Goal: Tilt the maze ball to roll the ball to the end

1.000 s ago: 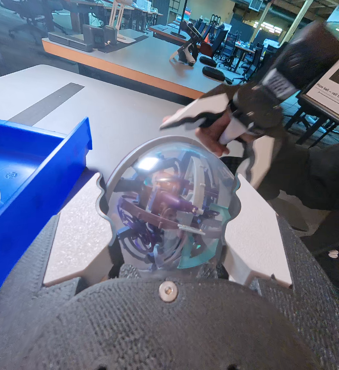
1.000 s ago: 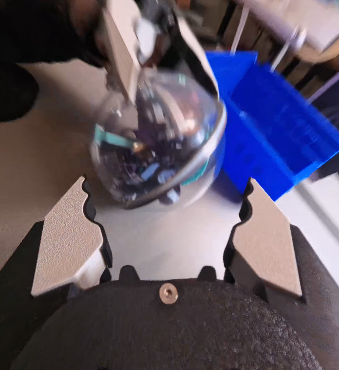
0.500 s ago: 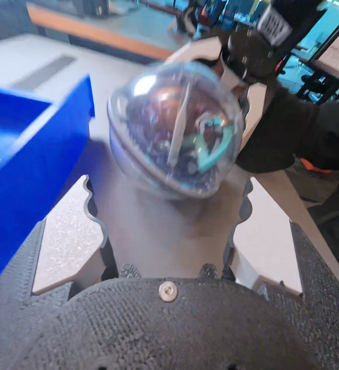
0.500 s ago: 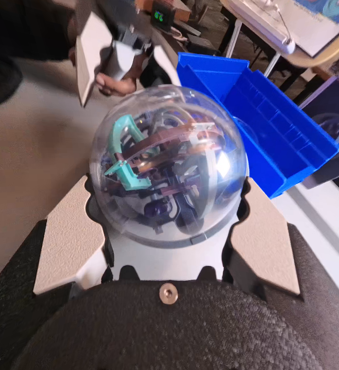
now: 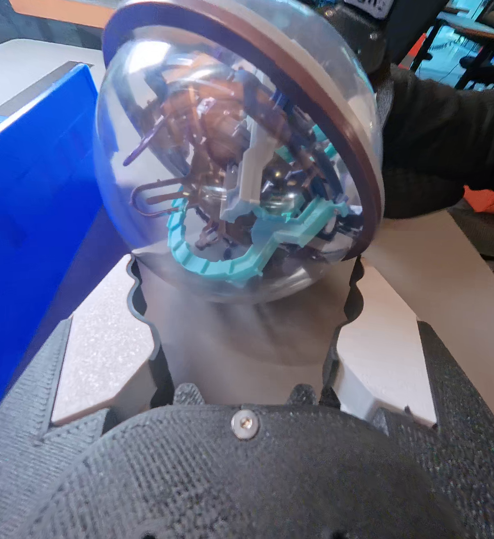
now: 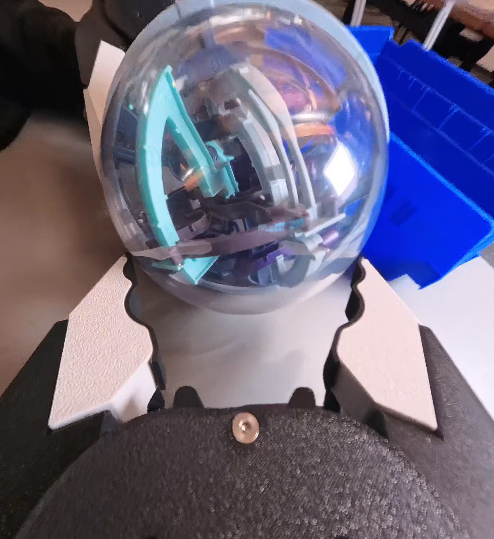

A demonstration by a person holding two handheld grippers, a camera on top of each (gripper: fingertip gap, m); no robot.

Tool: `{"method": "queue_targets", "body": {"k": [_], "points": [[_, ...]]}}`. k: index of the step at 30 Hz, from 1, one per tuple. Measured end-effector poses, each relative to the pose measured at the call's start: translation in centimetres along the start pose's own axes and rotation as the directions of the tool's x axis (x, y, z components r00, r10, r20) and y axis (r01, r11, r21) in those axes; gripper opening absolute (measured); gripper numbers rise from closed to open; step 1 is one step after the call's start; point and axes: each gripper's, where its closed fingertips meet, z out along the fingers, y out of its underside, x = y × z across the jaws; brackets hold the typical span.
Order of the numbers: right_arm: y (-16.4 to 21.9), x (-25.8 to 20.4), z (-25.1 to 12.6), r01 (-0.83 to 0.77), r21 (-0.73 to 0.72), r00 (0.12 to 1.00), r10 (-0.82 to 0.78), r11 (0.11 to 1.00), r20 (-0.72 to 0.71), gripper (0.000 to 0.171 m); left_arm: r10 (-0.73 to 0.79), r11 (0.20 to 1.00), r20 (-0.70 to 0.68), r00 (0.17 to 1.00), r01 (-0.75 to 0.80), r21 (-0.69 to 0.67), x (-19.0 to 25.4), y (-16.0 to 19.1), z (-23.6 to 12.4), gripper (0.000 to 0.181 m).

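- The maze ball [image 5: 237, 151] sits at the tips of the left claw [image 5: 244, 294], above the tabletop [image 5: 409, 256], blue bin [image 5: 35, 180] at left.
- The right claw [image 6: 241, 294] meets it from the far side; both look spread wide, cradling rather than clamping.
- I judge tilting under way; the tiny ball is unclear, so the next tilt should be slow and small.

Left tool [image 5: 244, 262], right tool [image 6: 241, 262]: jaws spread wide
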Motion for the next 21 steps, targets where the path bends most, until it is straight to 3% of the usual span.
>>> {"method": "queue_targets", "body": {"k": [7, 21], "points": [[-2.4, 1.2, -0.4, 0.093, 0.114, 0.992, -0.083, 0.989, -0.091, 0.144, -0.028, 0.998, 0.014, 1.000, 0.027, 0.057, -1.2, -1.4, 0.2, 0.134], [-2.1, 0.3, 0.9, -0.137, 0.208, 0.990, 0.137, 0.968, 0.015, 0.149, 0.060, 0.988, 0.113, 0.992, -0.076, 0.134, -0.7, -4.4, -1.4, 0.137]]}}
